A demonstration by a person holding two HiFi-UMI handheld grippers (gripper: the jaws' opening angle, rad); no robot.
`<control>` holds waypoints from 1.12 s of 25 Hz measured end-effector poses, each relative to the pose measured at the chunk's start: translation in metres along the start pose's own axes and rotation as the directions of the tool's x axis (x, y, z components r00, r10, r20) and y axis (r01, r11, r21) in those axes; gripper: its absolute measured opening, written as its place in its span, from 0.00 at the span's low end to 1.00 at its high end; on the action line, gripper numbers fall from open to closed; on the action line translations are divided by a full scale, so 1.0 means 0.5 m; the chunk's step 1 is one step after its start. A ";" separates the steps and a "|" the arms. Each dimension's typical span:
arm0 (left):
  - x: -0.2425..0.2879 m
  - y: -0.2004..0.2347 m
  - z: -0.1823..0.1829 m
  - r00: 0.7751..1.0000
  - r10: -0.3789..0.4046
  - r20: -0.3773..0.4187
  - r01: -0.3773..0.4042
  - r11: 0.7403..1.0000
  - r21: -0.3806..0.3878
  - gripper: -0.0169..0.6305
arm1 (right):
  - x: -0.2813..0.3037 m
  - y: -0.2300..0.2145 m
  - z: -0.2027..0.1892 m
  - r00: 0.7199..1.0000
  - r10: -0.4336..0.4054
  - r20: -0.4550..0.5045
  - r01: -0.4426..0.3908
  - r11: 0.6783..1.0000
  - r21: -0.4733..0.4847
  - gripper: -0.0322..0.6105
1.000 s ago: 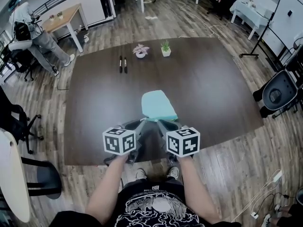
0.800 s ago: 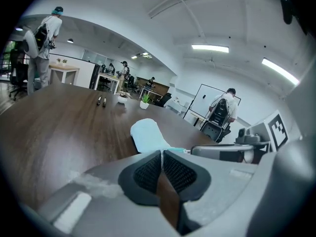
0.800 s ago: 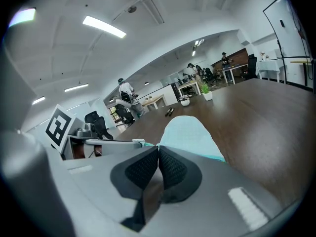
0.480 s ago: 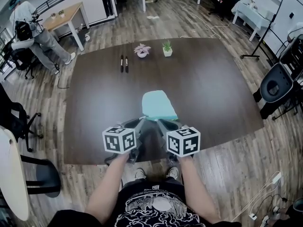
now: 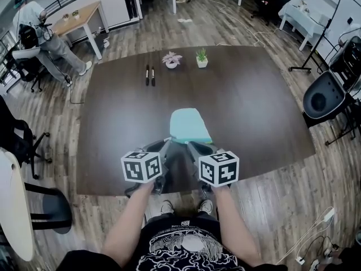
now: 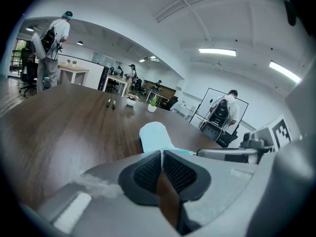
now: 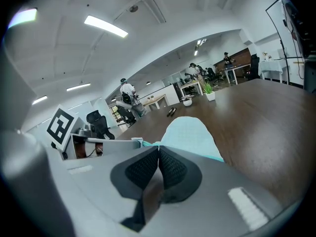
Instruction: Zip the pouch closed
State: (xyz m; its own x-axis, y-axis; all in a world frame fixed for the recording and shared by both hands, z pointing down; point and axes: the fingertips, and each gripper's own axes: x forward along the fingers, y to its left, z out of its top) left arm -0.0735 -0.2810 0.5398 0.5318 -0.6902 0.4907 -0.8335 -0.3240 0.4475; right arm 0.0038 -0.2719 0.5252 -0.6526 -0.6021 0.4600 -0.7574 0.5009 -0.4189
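A light teal pouch (image 5: 189,125) lies flat on the dark brown table (image 5: 248,95), its near end toward me. My left gripper (image 5: 167,144) sits at that near end's left side and my right gripper (image 5: 190,145) at its right side. In the left gripper view the jaws (image 6: 162,152) are shut, pads together, with the pouch (image 6: 153,134) just past the tips. The right gripper (image 7: 158,147) is shut too, the pouch (image 7: 190,134) lying right beyond it. Whether either pinches the pouch's edge or zip, I cannot tell.
Two dark pens (image 5: 150,75) and two small potted plants (image 5: 172,60) (image 5: 201,57) stand at the table's far side. An office chair (image 5: 320,99) is off the right edge. A person (image 5: 35,35) stands by a desk at the back left.
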 end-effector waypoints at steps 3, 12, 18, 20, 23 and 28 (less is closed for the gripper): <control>-0.004 0.002 0.000 1.000 0.007 0.003 -0.007 1.000 0.001 0.06 | 0.000 0.004 -0.001 1.000 0.005 -0.001 -0.005 1.000 -0.006 0.06; -0.017 0.030 0.005 0.998 0.053 0.017 -0.052 0.998 -0.033 0.06 | -0.004 -0.005 -0.001 1.000 -0.010 0.004 0.010 1.000 -0.001 0.06; -0.024 0.044 0.004 0.997 0.071 0.025 -0.070 0.996 -0.055 0.06 | -0.005 -0.012 -0.004 1.000 -0.021 0.003 0.021 1.000 0.003 0.06; -0.026 0.047 0.003 0.997 0.073 0.024 -0.071 0.996 -0.058 0.06 | -0.005 -0.008 -0.004 1.000 -0.020 0.001 0.020 1.000 0.002 0.06; -0.026 0.048 0.004 0.997 0.077 0.025 -0.075 0.995 -0.058 0.06 | -0.006 -0.009 -0.005 1.000 -0.020 0.001 0.020 1.000 0.001 0.06; -0.023 0.050 0.001 0.996 0.085 0.023 -0.083 0.995 -0.054 0.06 | -0.007 -0.015 -0.006 1.000 -0.019 0.002 0.019 1.000 0.000 0.06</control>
State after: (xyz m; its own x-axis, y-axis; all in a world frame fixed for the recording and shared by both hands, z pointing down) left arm -0.1006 -0.2816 0.5449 0.4556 -0.7301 0.5094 -0.8656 -0.2296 0.4450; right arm 0.0117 -0.2719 0.5289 -0.6383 -0.6128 0.4658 -0.7694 0.4898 -0.4100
